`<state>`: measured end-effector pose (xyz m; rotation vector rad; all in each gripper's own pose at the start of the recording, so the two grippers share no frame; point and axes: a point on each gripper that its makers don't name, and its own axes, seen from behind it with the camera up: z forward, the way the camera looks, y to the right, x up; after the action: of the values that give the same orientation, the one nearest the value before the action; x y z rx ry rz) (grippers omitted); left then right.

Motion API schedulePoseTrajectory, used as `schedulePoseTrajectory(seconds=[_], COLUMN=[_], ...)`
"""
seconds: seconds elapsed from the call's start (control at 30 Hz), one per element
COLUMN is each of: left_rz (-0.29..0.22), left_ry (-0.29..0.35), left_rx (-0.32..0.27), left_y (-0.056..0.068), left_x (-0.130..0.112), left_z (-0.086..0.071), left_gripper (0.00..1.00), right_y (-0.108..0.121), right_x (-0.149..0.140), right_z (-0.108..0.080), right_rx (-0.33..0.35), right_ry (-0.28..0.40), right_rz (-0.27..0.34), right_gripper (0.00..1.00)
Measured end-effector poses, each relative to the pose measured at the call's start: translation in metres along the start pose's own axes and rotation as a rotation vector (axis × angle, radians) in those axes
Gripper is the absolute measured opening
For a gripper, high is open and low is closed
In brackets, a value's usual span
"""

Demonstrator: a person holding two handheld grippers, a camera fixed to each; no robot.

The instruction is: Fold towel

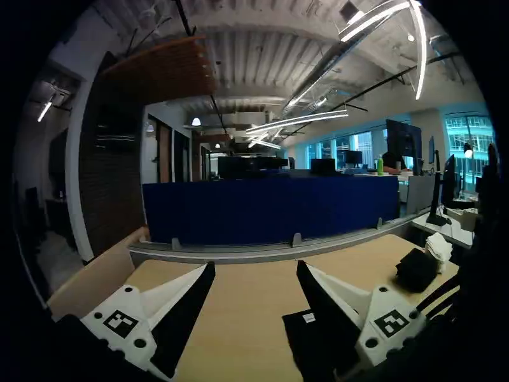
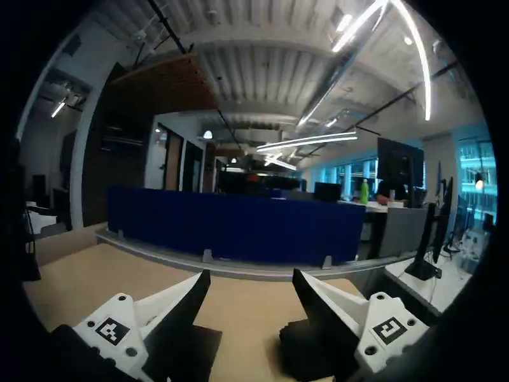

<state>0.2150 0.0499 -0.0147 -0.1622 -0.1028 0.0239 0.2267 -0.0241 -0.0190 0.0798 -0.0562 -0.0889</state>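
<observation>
In the left gripper view my left gripper (image 1: 254, 264) is open above a light wooden desk (image 1: 248, 318), with nothing between its fingers. A black cloth with a small white tag, probably a towel (image 1: 299, 331), lies flat on the desk and is partly hidden under the right finger. In the right gripper view my right gripper (image 2: 250, 272) is also open and empty over the desk (image 2: 248, 318). Dark cloth (image 2: 203, 350) shows low down beside both of its fingers. I cannot tell whether it is the same towel.
A folded black cloth (image 1: 417, 267) and a white one (image 1: 440, 247) sit at the desk's right end. A blue divider panel (image 1: 267, 207) (image 2: 235, 226) on a grey rail closes the desk's far edge. Monitors on stands (image 2: 423, 242) are on the neighbouring desk to the right.
</observation>
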Motion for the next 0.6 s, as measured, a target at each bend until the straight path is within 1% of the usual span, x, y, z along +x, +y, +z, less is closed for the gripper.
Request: schedulePoseTrajectory(seconds=[0.17, 0.3, 0.37, 0.47, 0.6], left_rz=[0.011, 0.023, 0.031, 0.048, 0.067], left_ry=[-0.065, -0.122, -0.147, -0.175, -0.196], left_rx=[-0.097, -0.177, -0.212, -0.253, -0.281], left_y=[0.027, 0.046, 0.053, 0.060, 0.065], left_x=[-0.012, -0.022, -0.027, -0.034, -0.041], left_z=[0.004, 0.007, 0.009, 0.011, 0.013], left_gripper=[0.95, 0.96, 0.95, 0.95, 0.95], right_y=[-0.022, -0.037, -0.045, -0.052, -0.056], right_x=[-0.007, -0.012, -0.013, -0.017, -0.024], right_z=[0.003, 0.004, 0.004, 0.004, 0.006], right_rx=[0.121, 0.204, 0.243, 0.281, 0.301], right_ry=[-0.069, -0.123, -0.147, -0.172, -0.195], right_rz=[-0.052, -0.078, -0.088, -0.099, -0.105], right_gripper=[1.00, 1.00, 1.00, 1.00, 1.00])
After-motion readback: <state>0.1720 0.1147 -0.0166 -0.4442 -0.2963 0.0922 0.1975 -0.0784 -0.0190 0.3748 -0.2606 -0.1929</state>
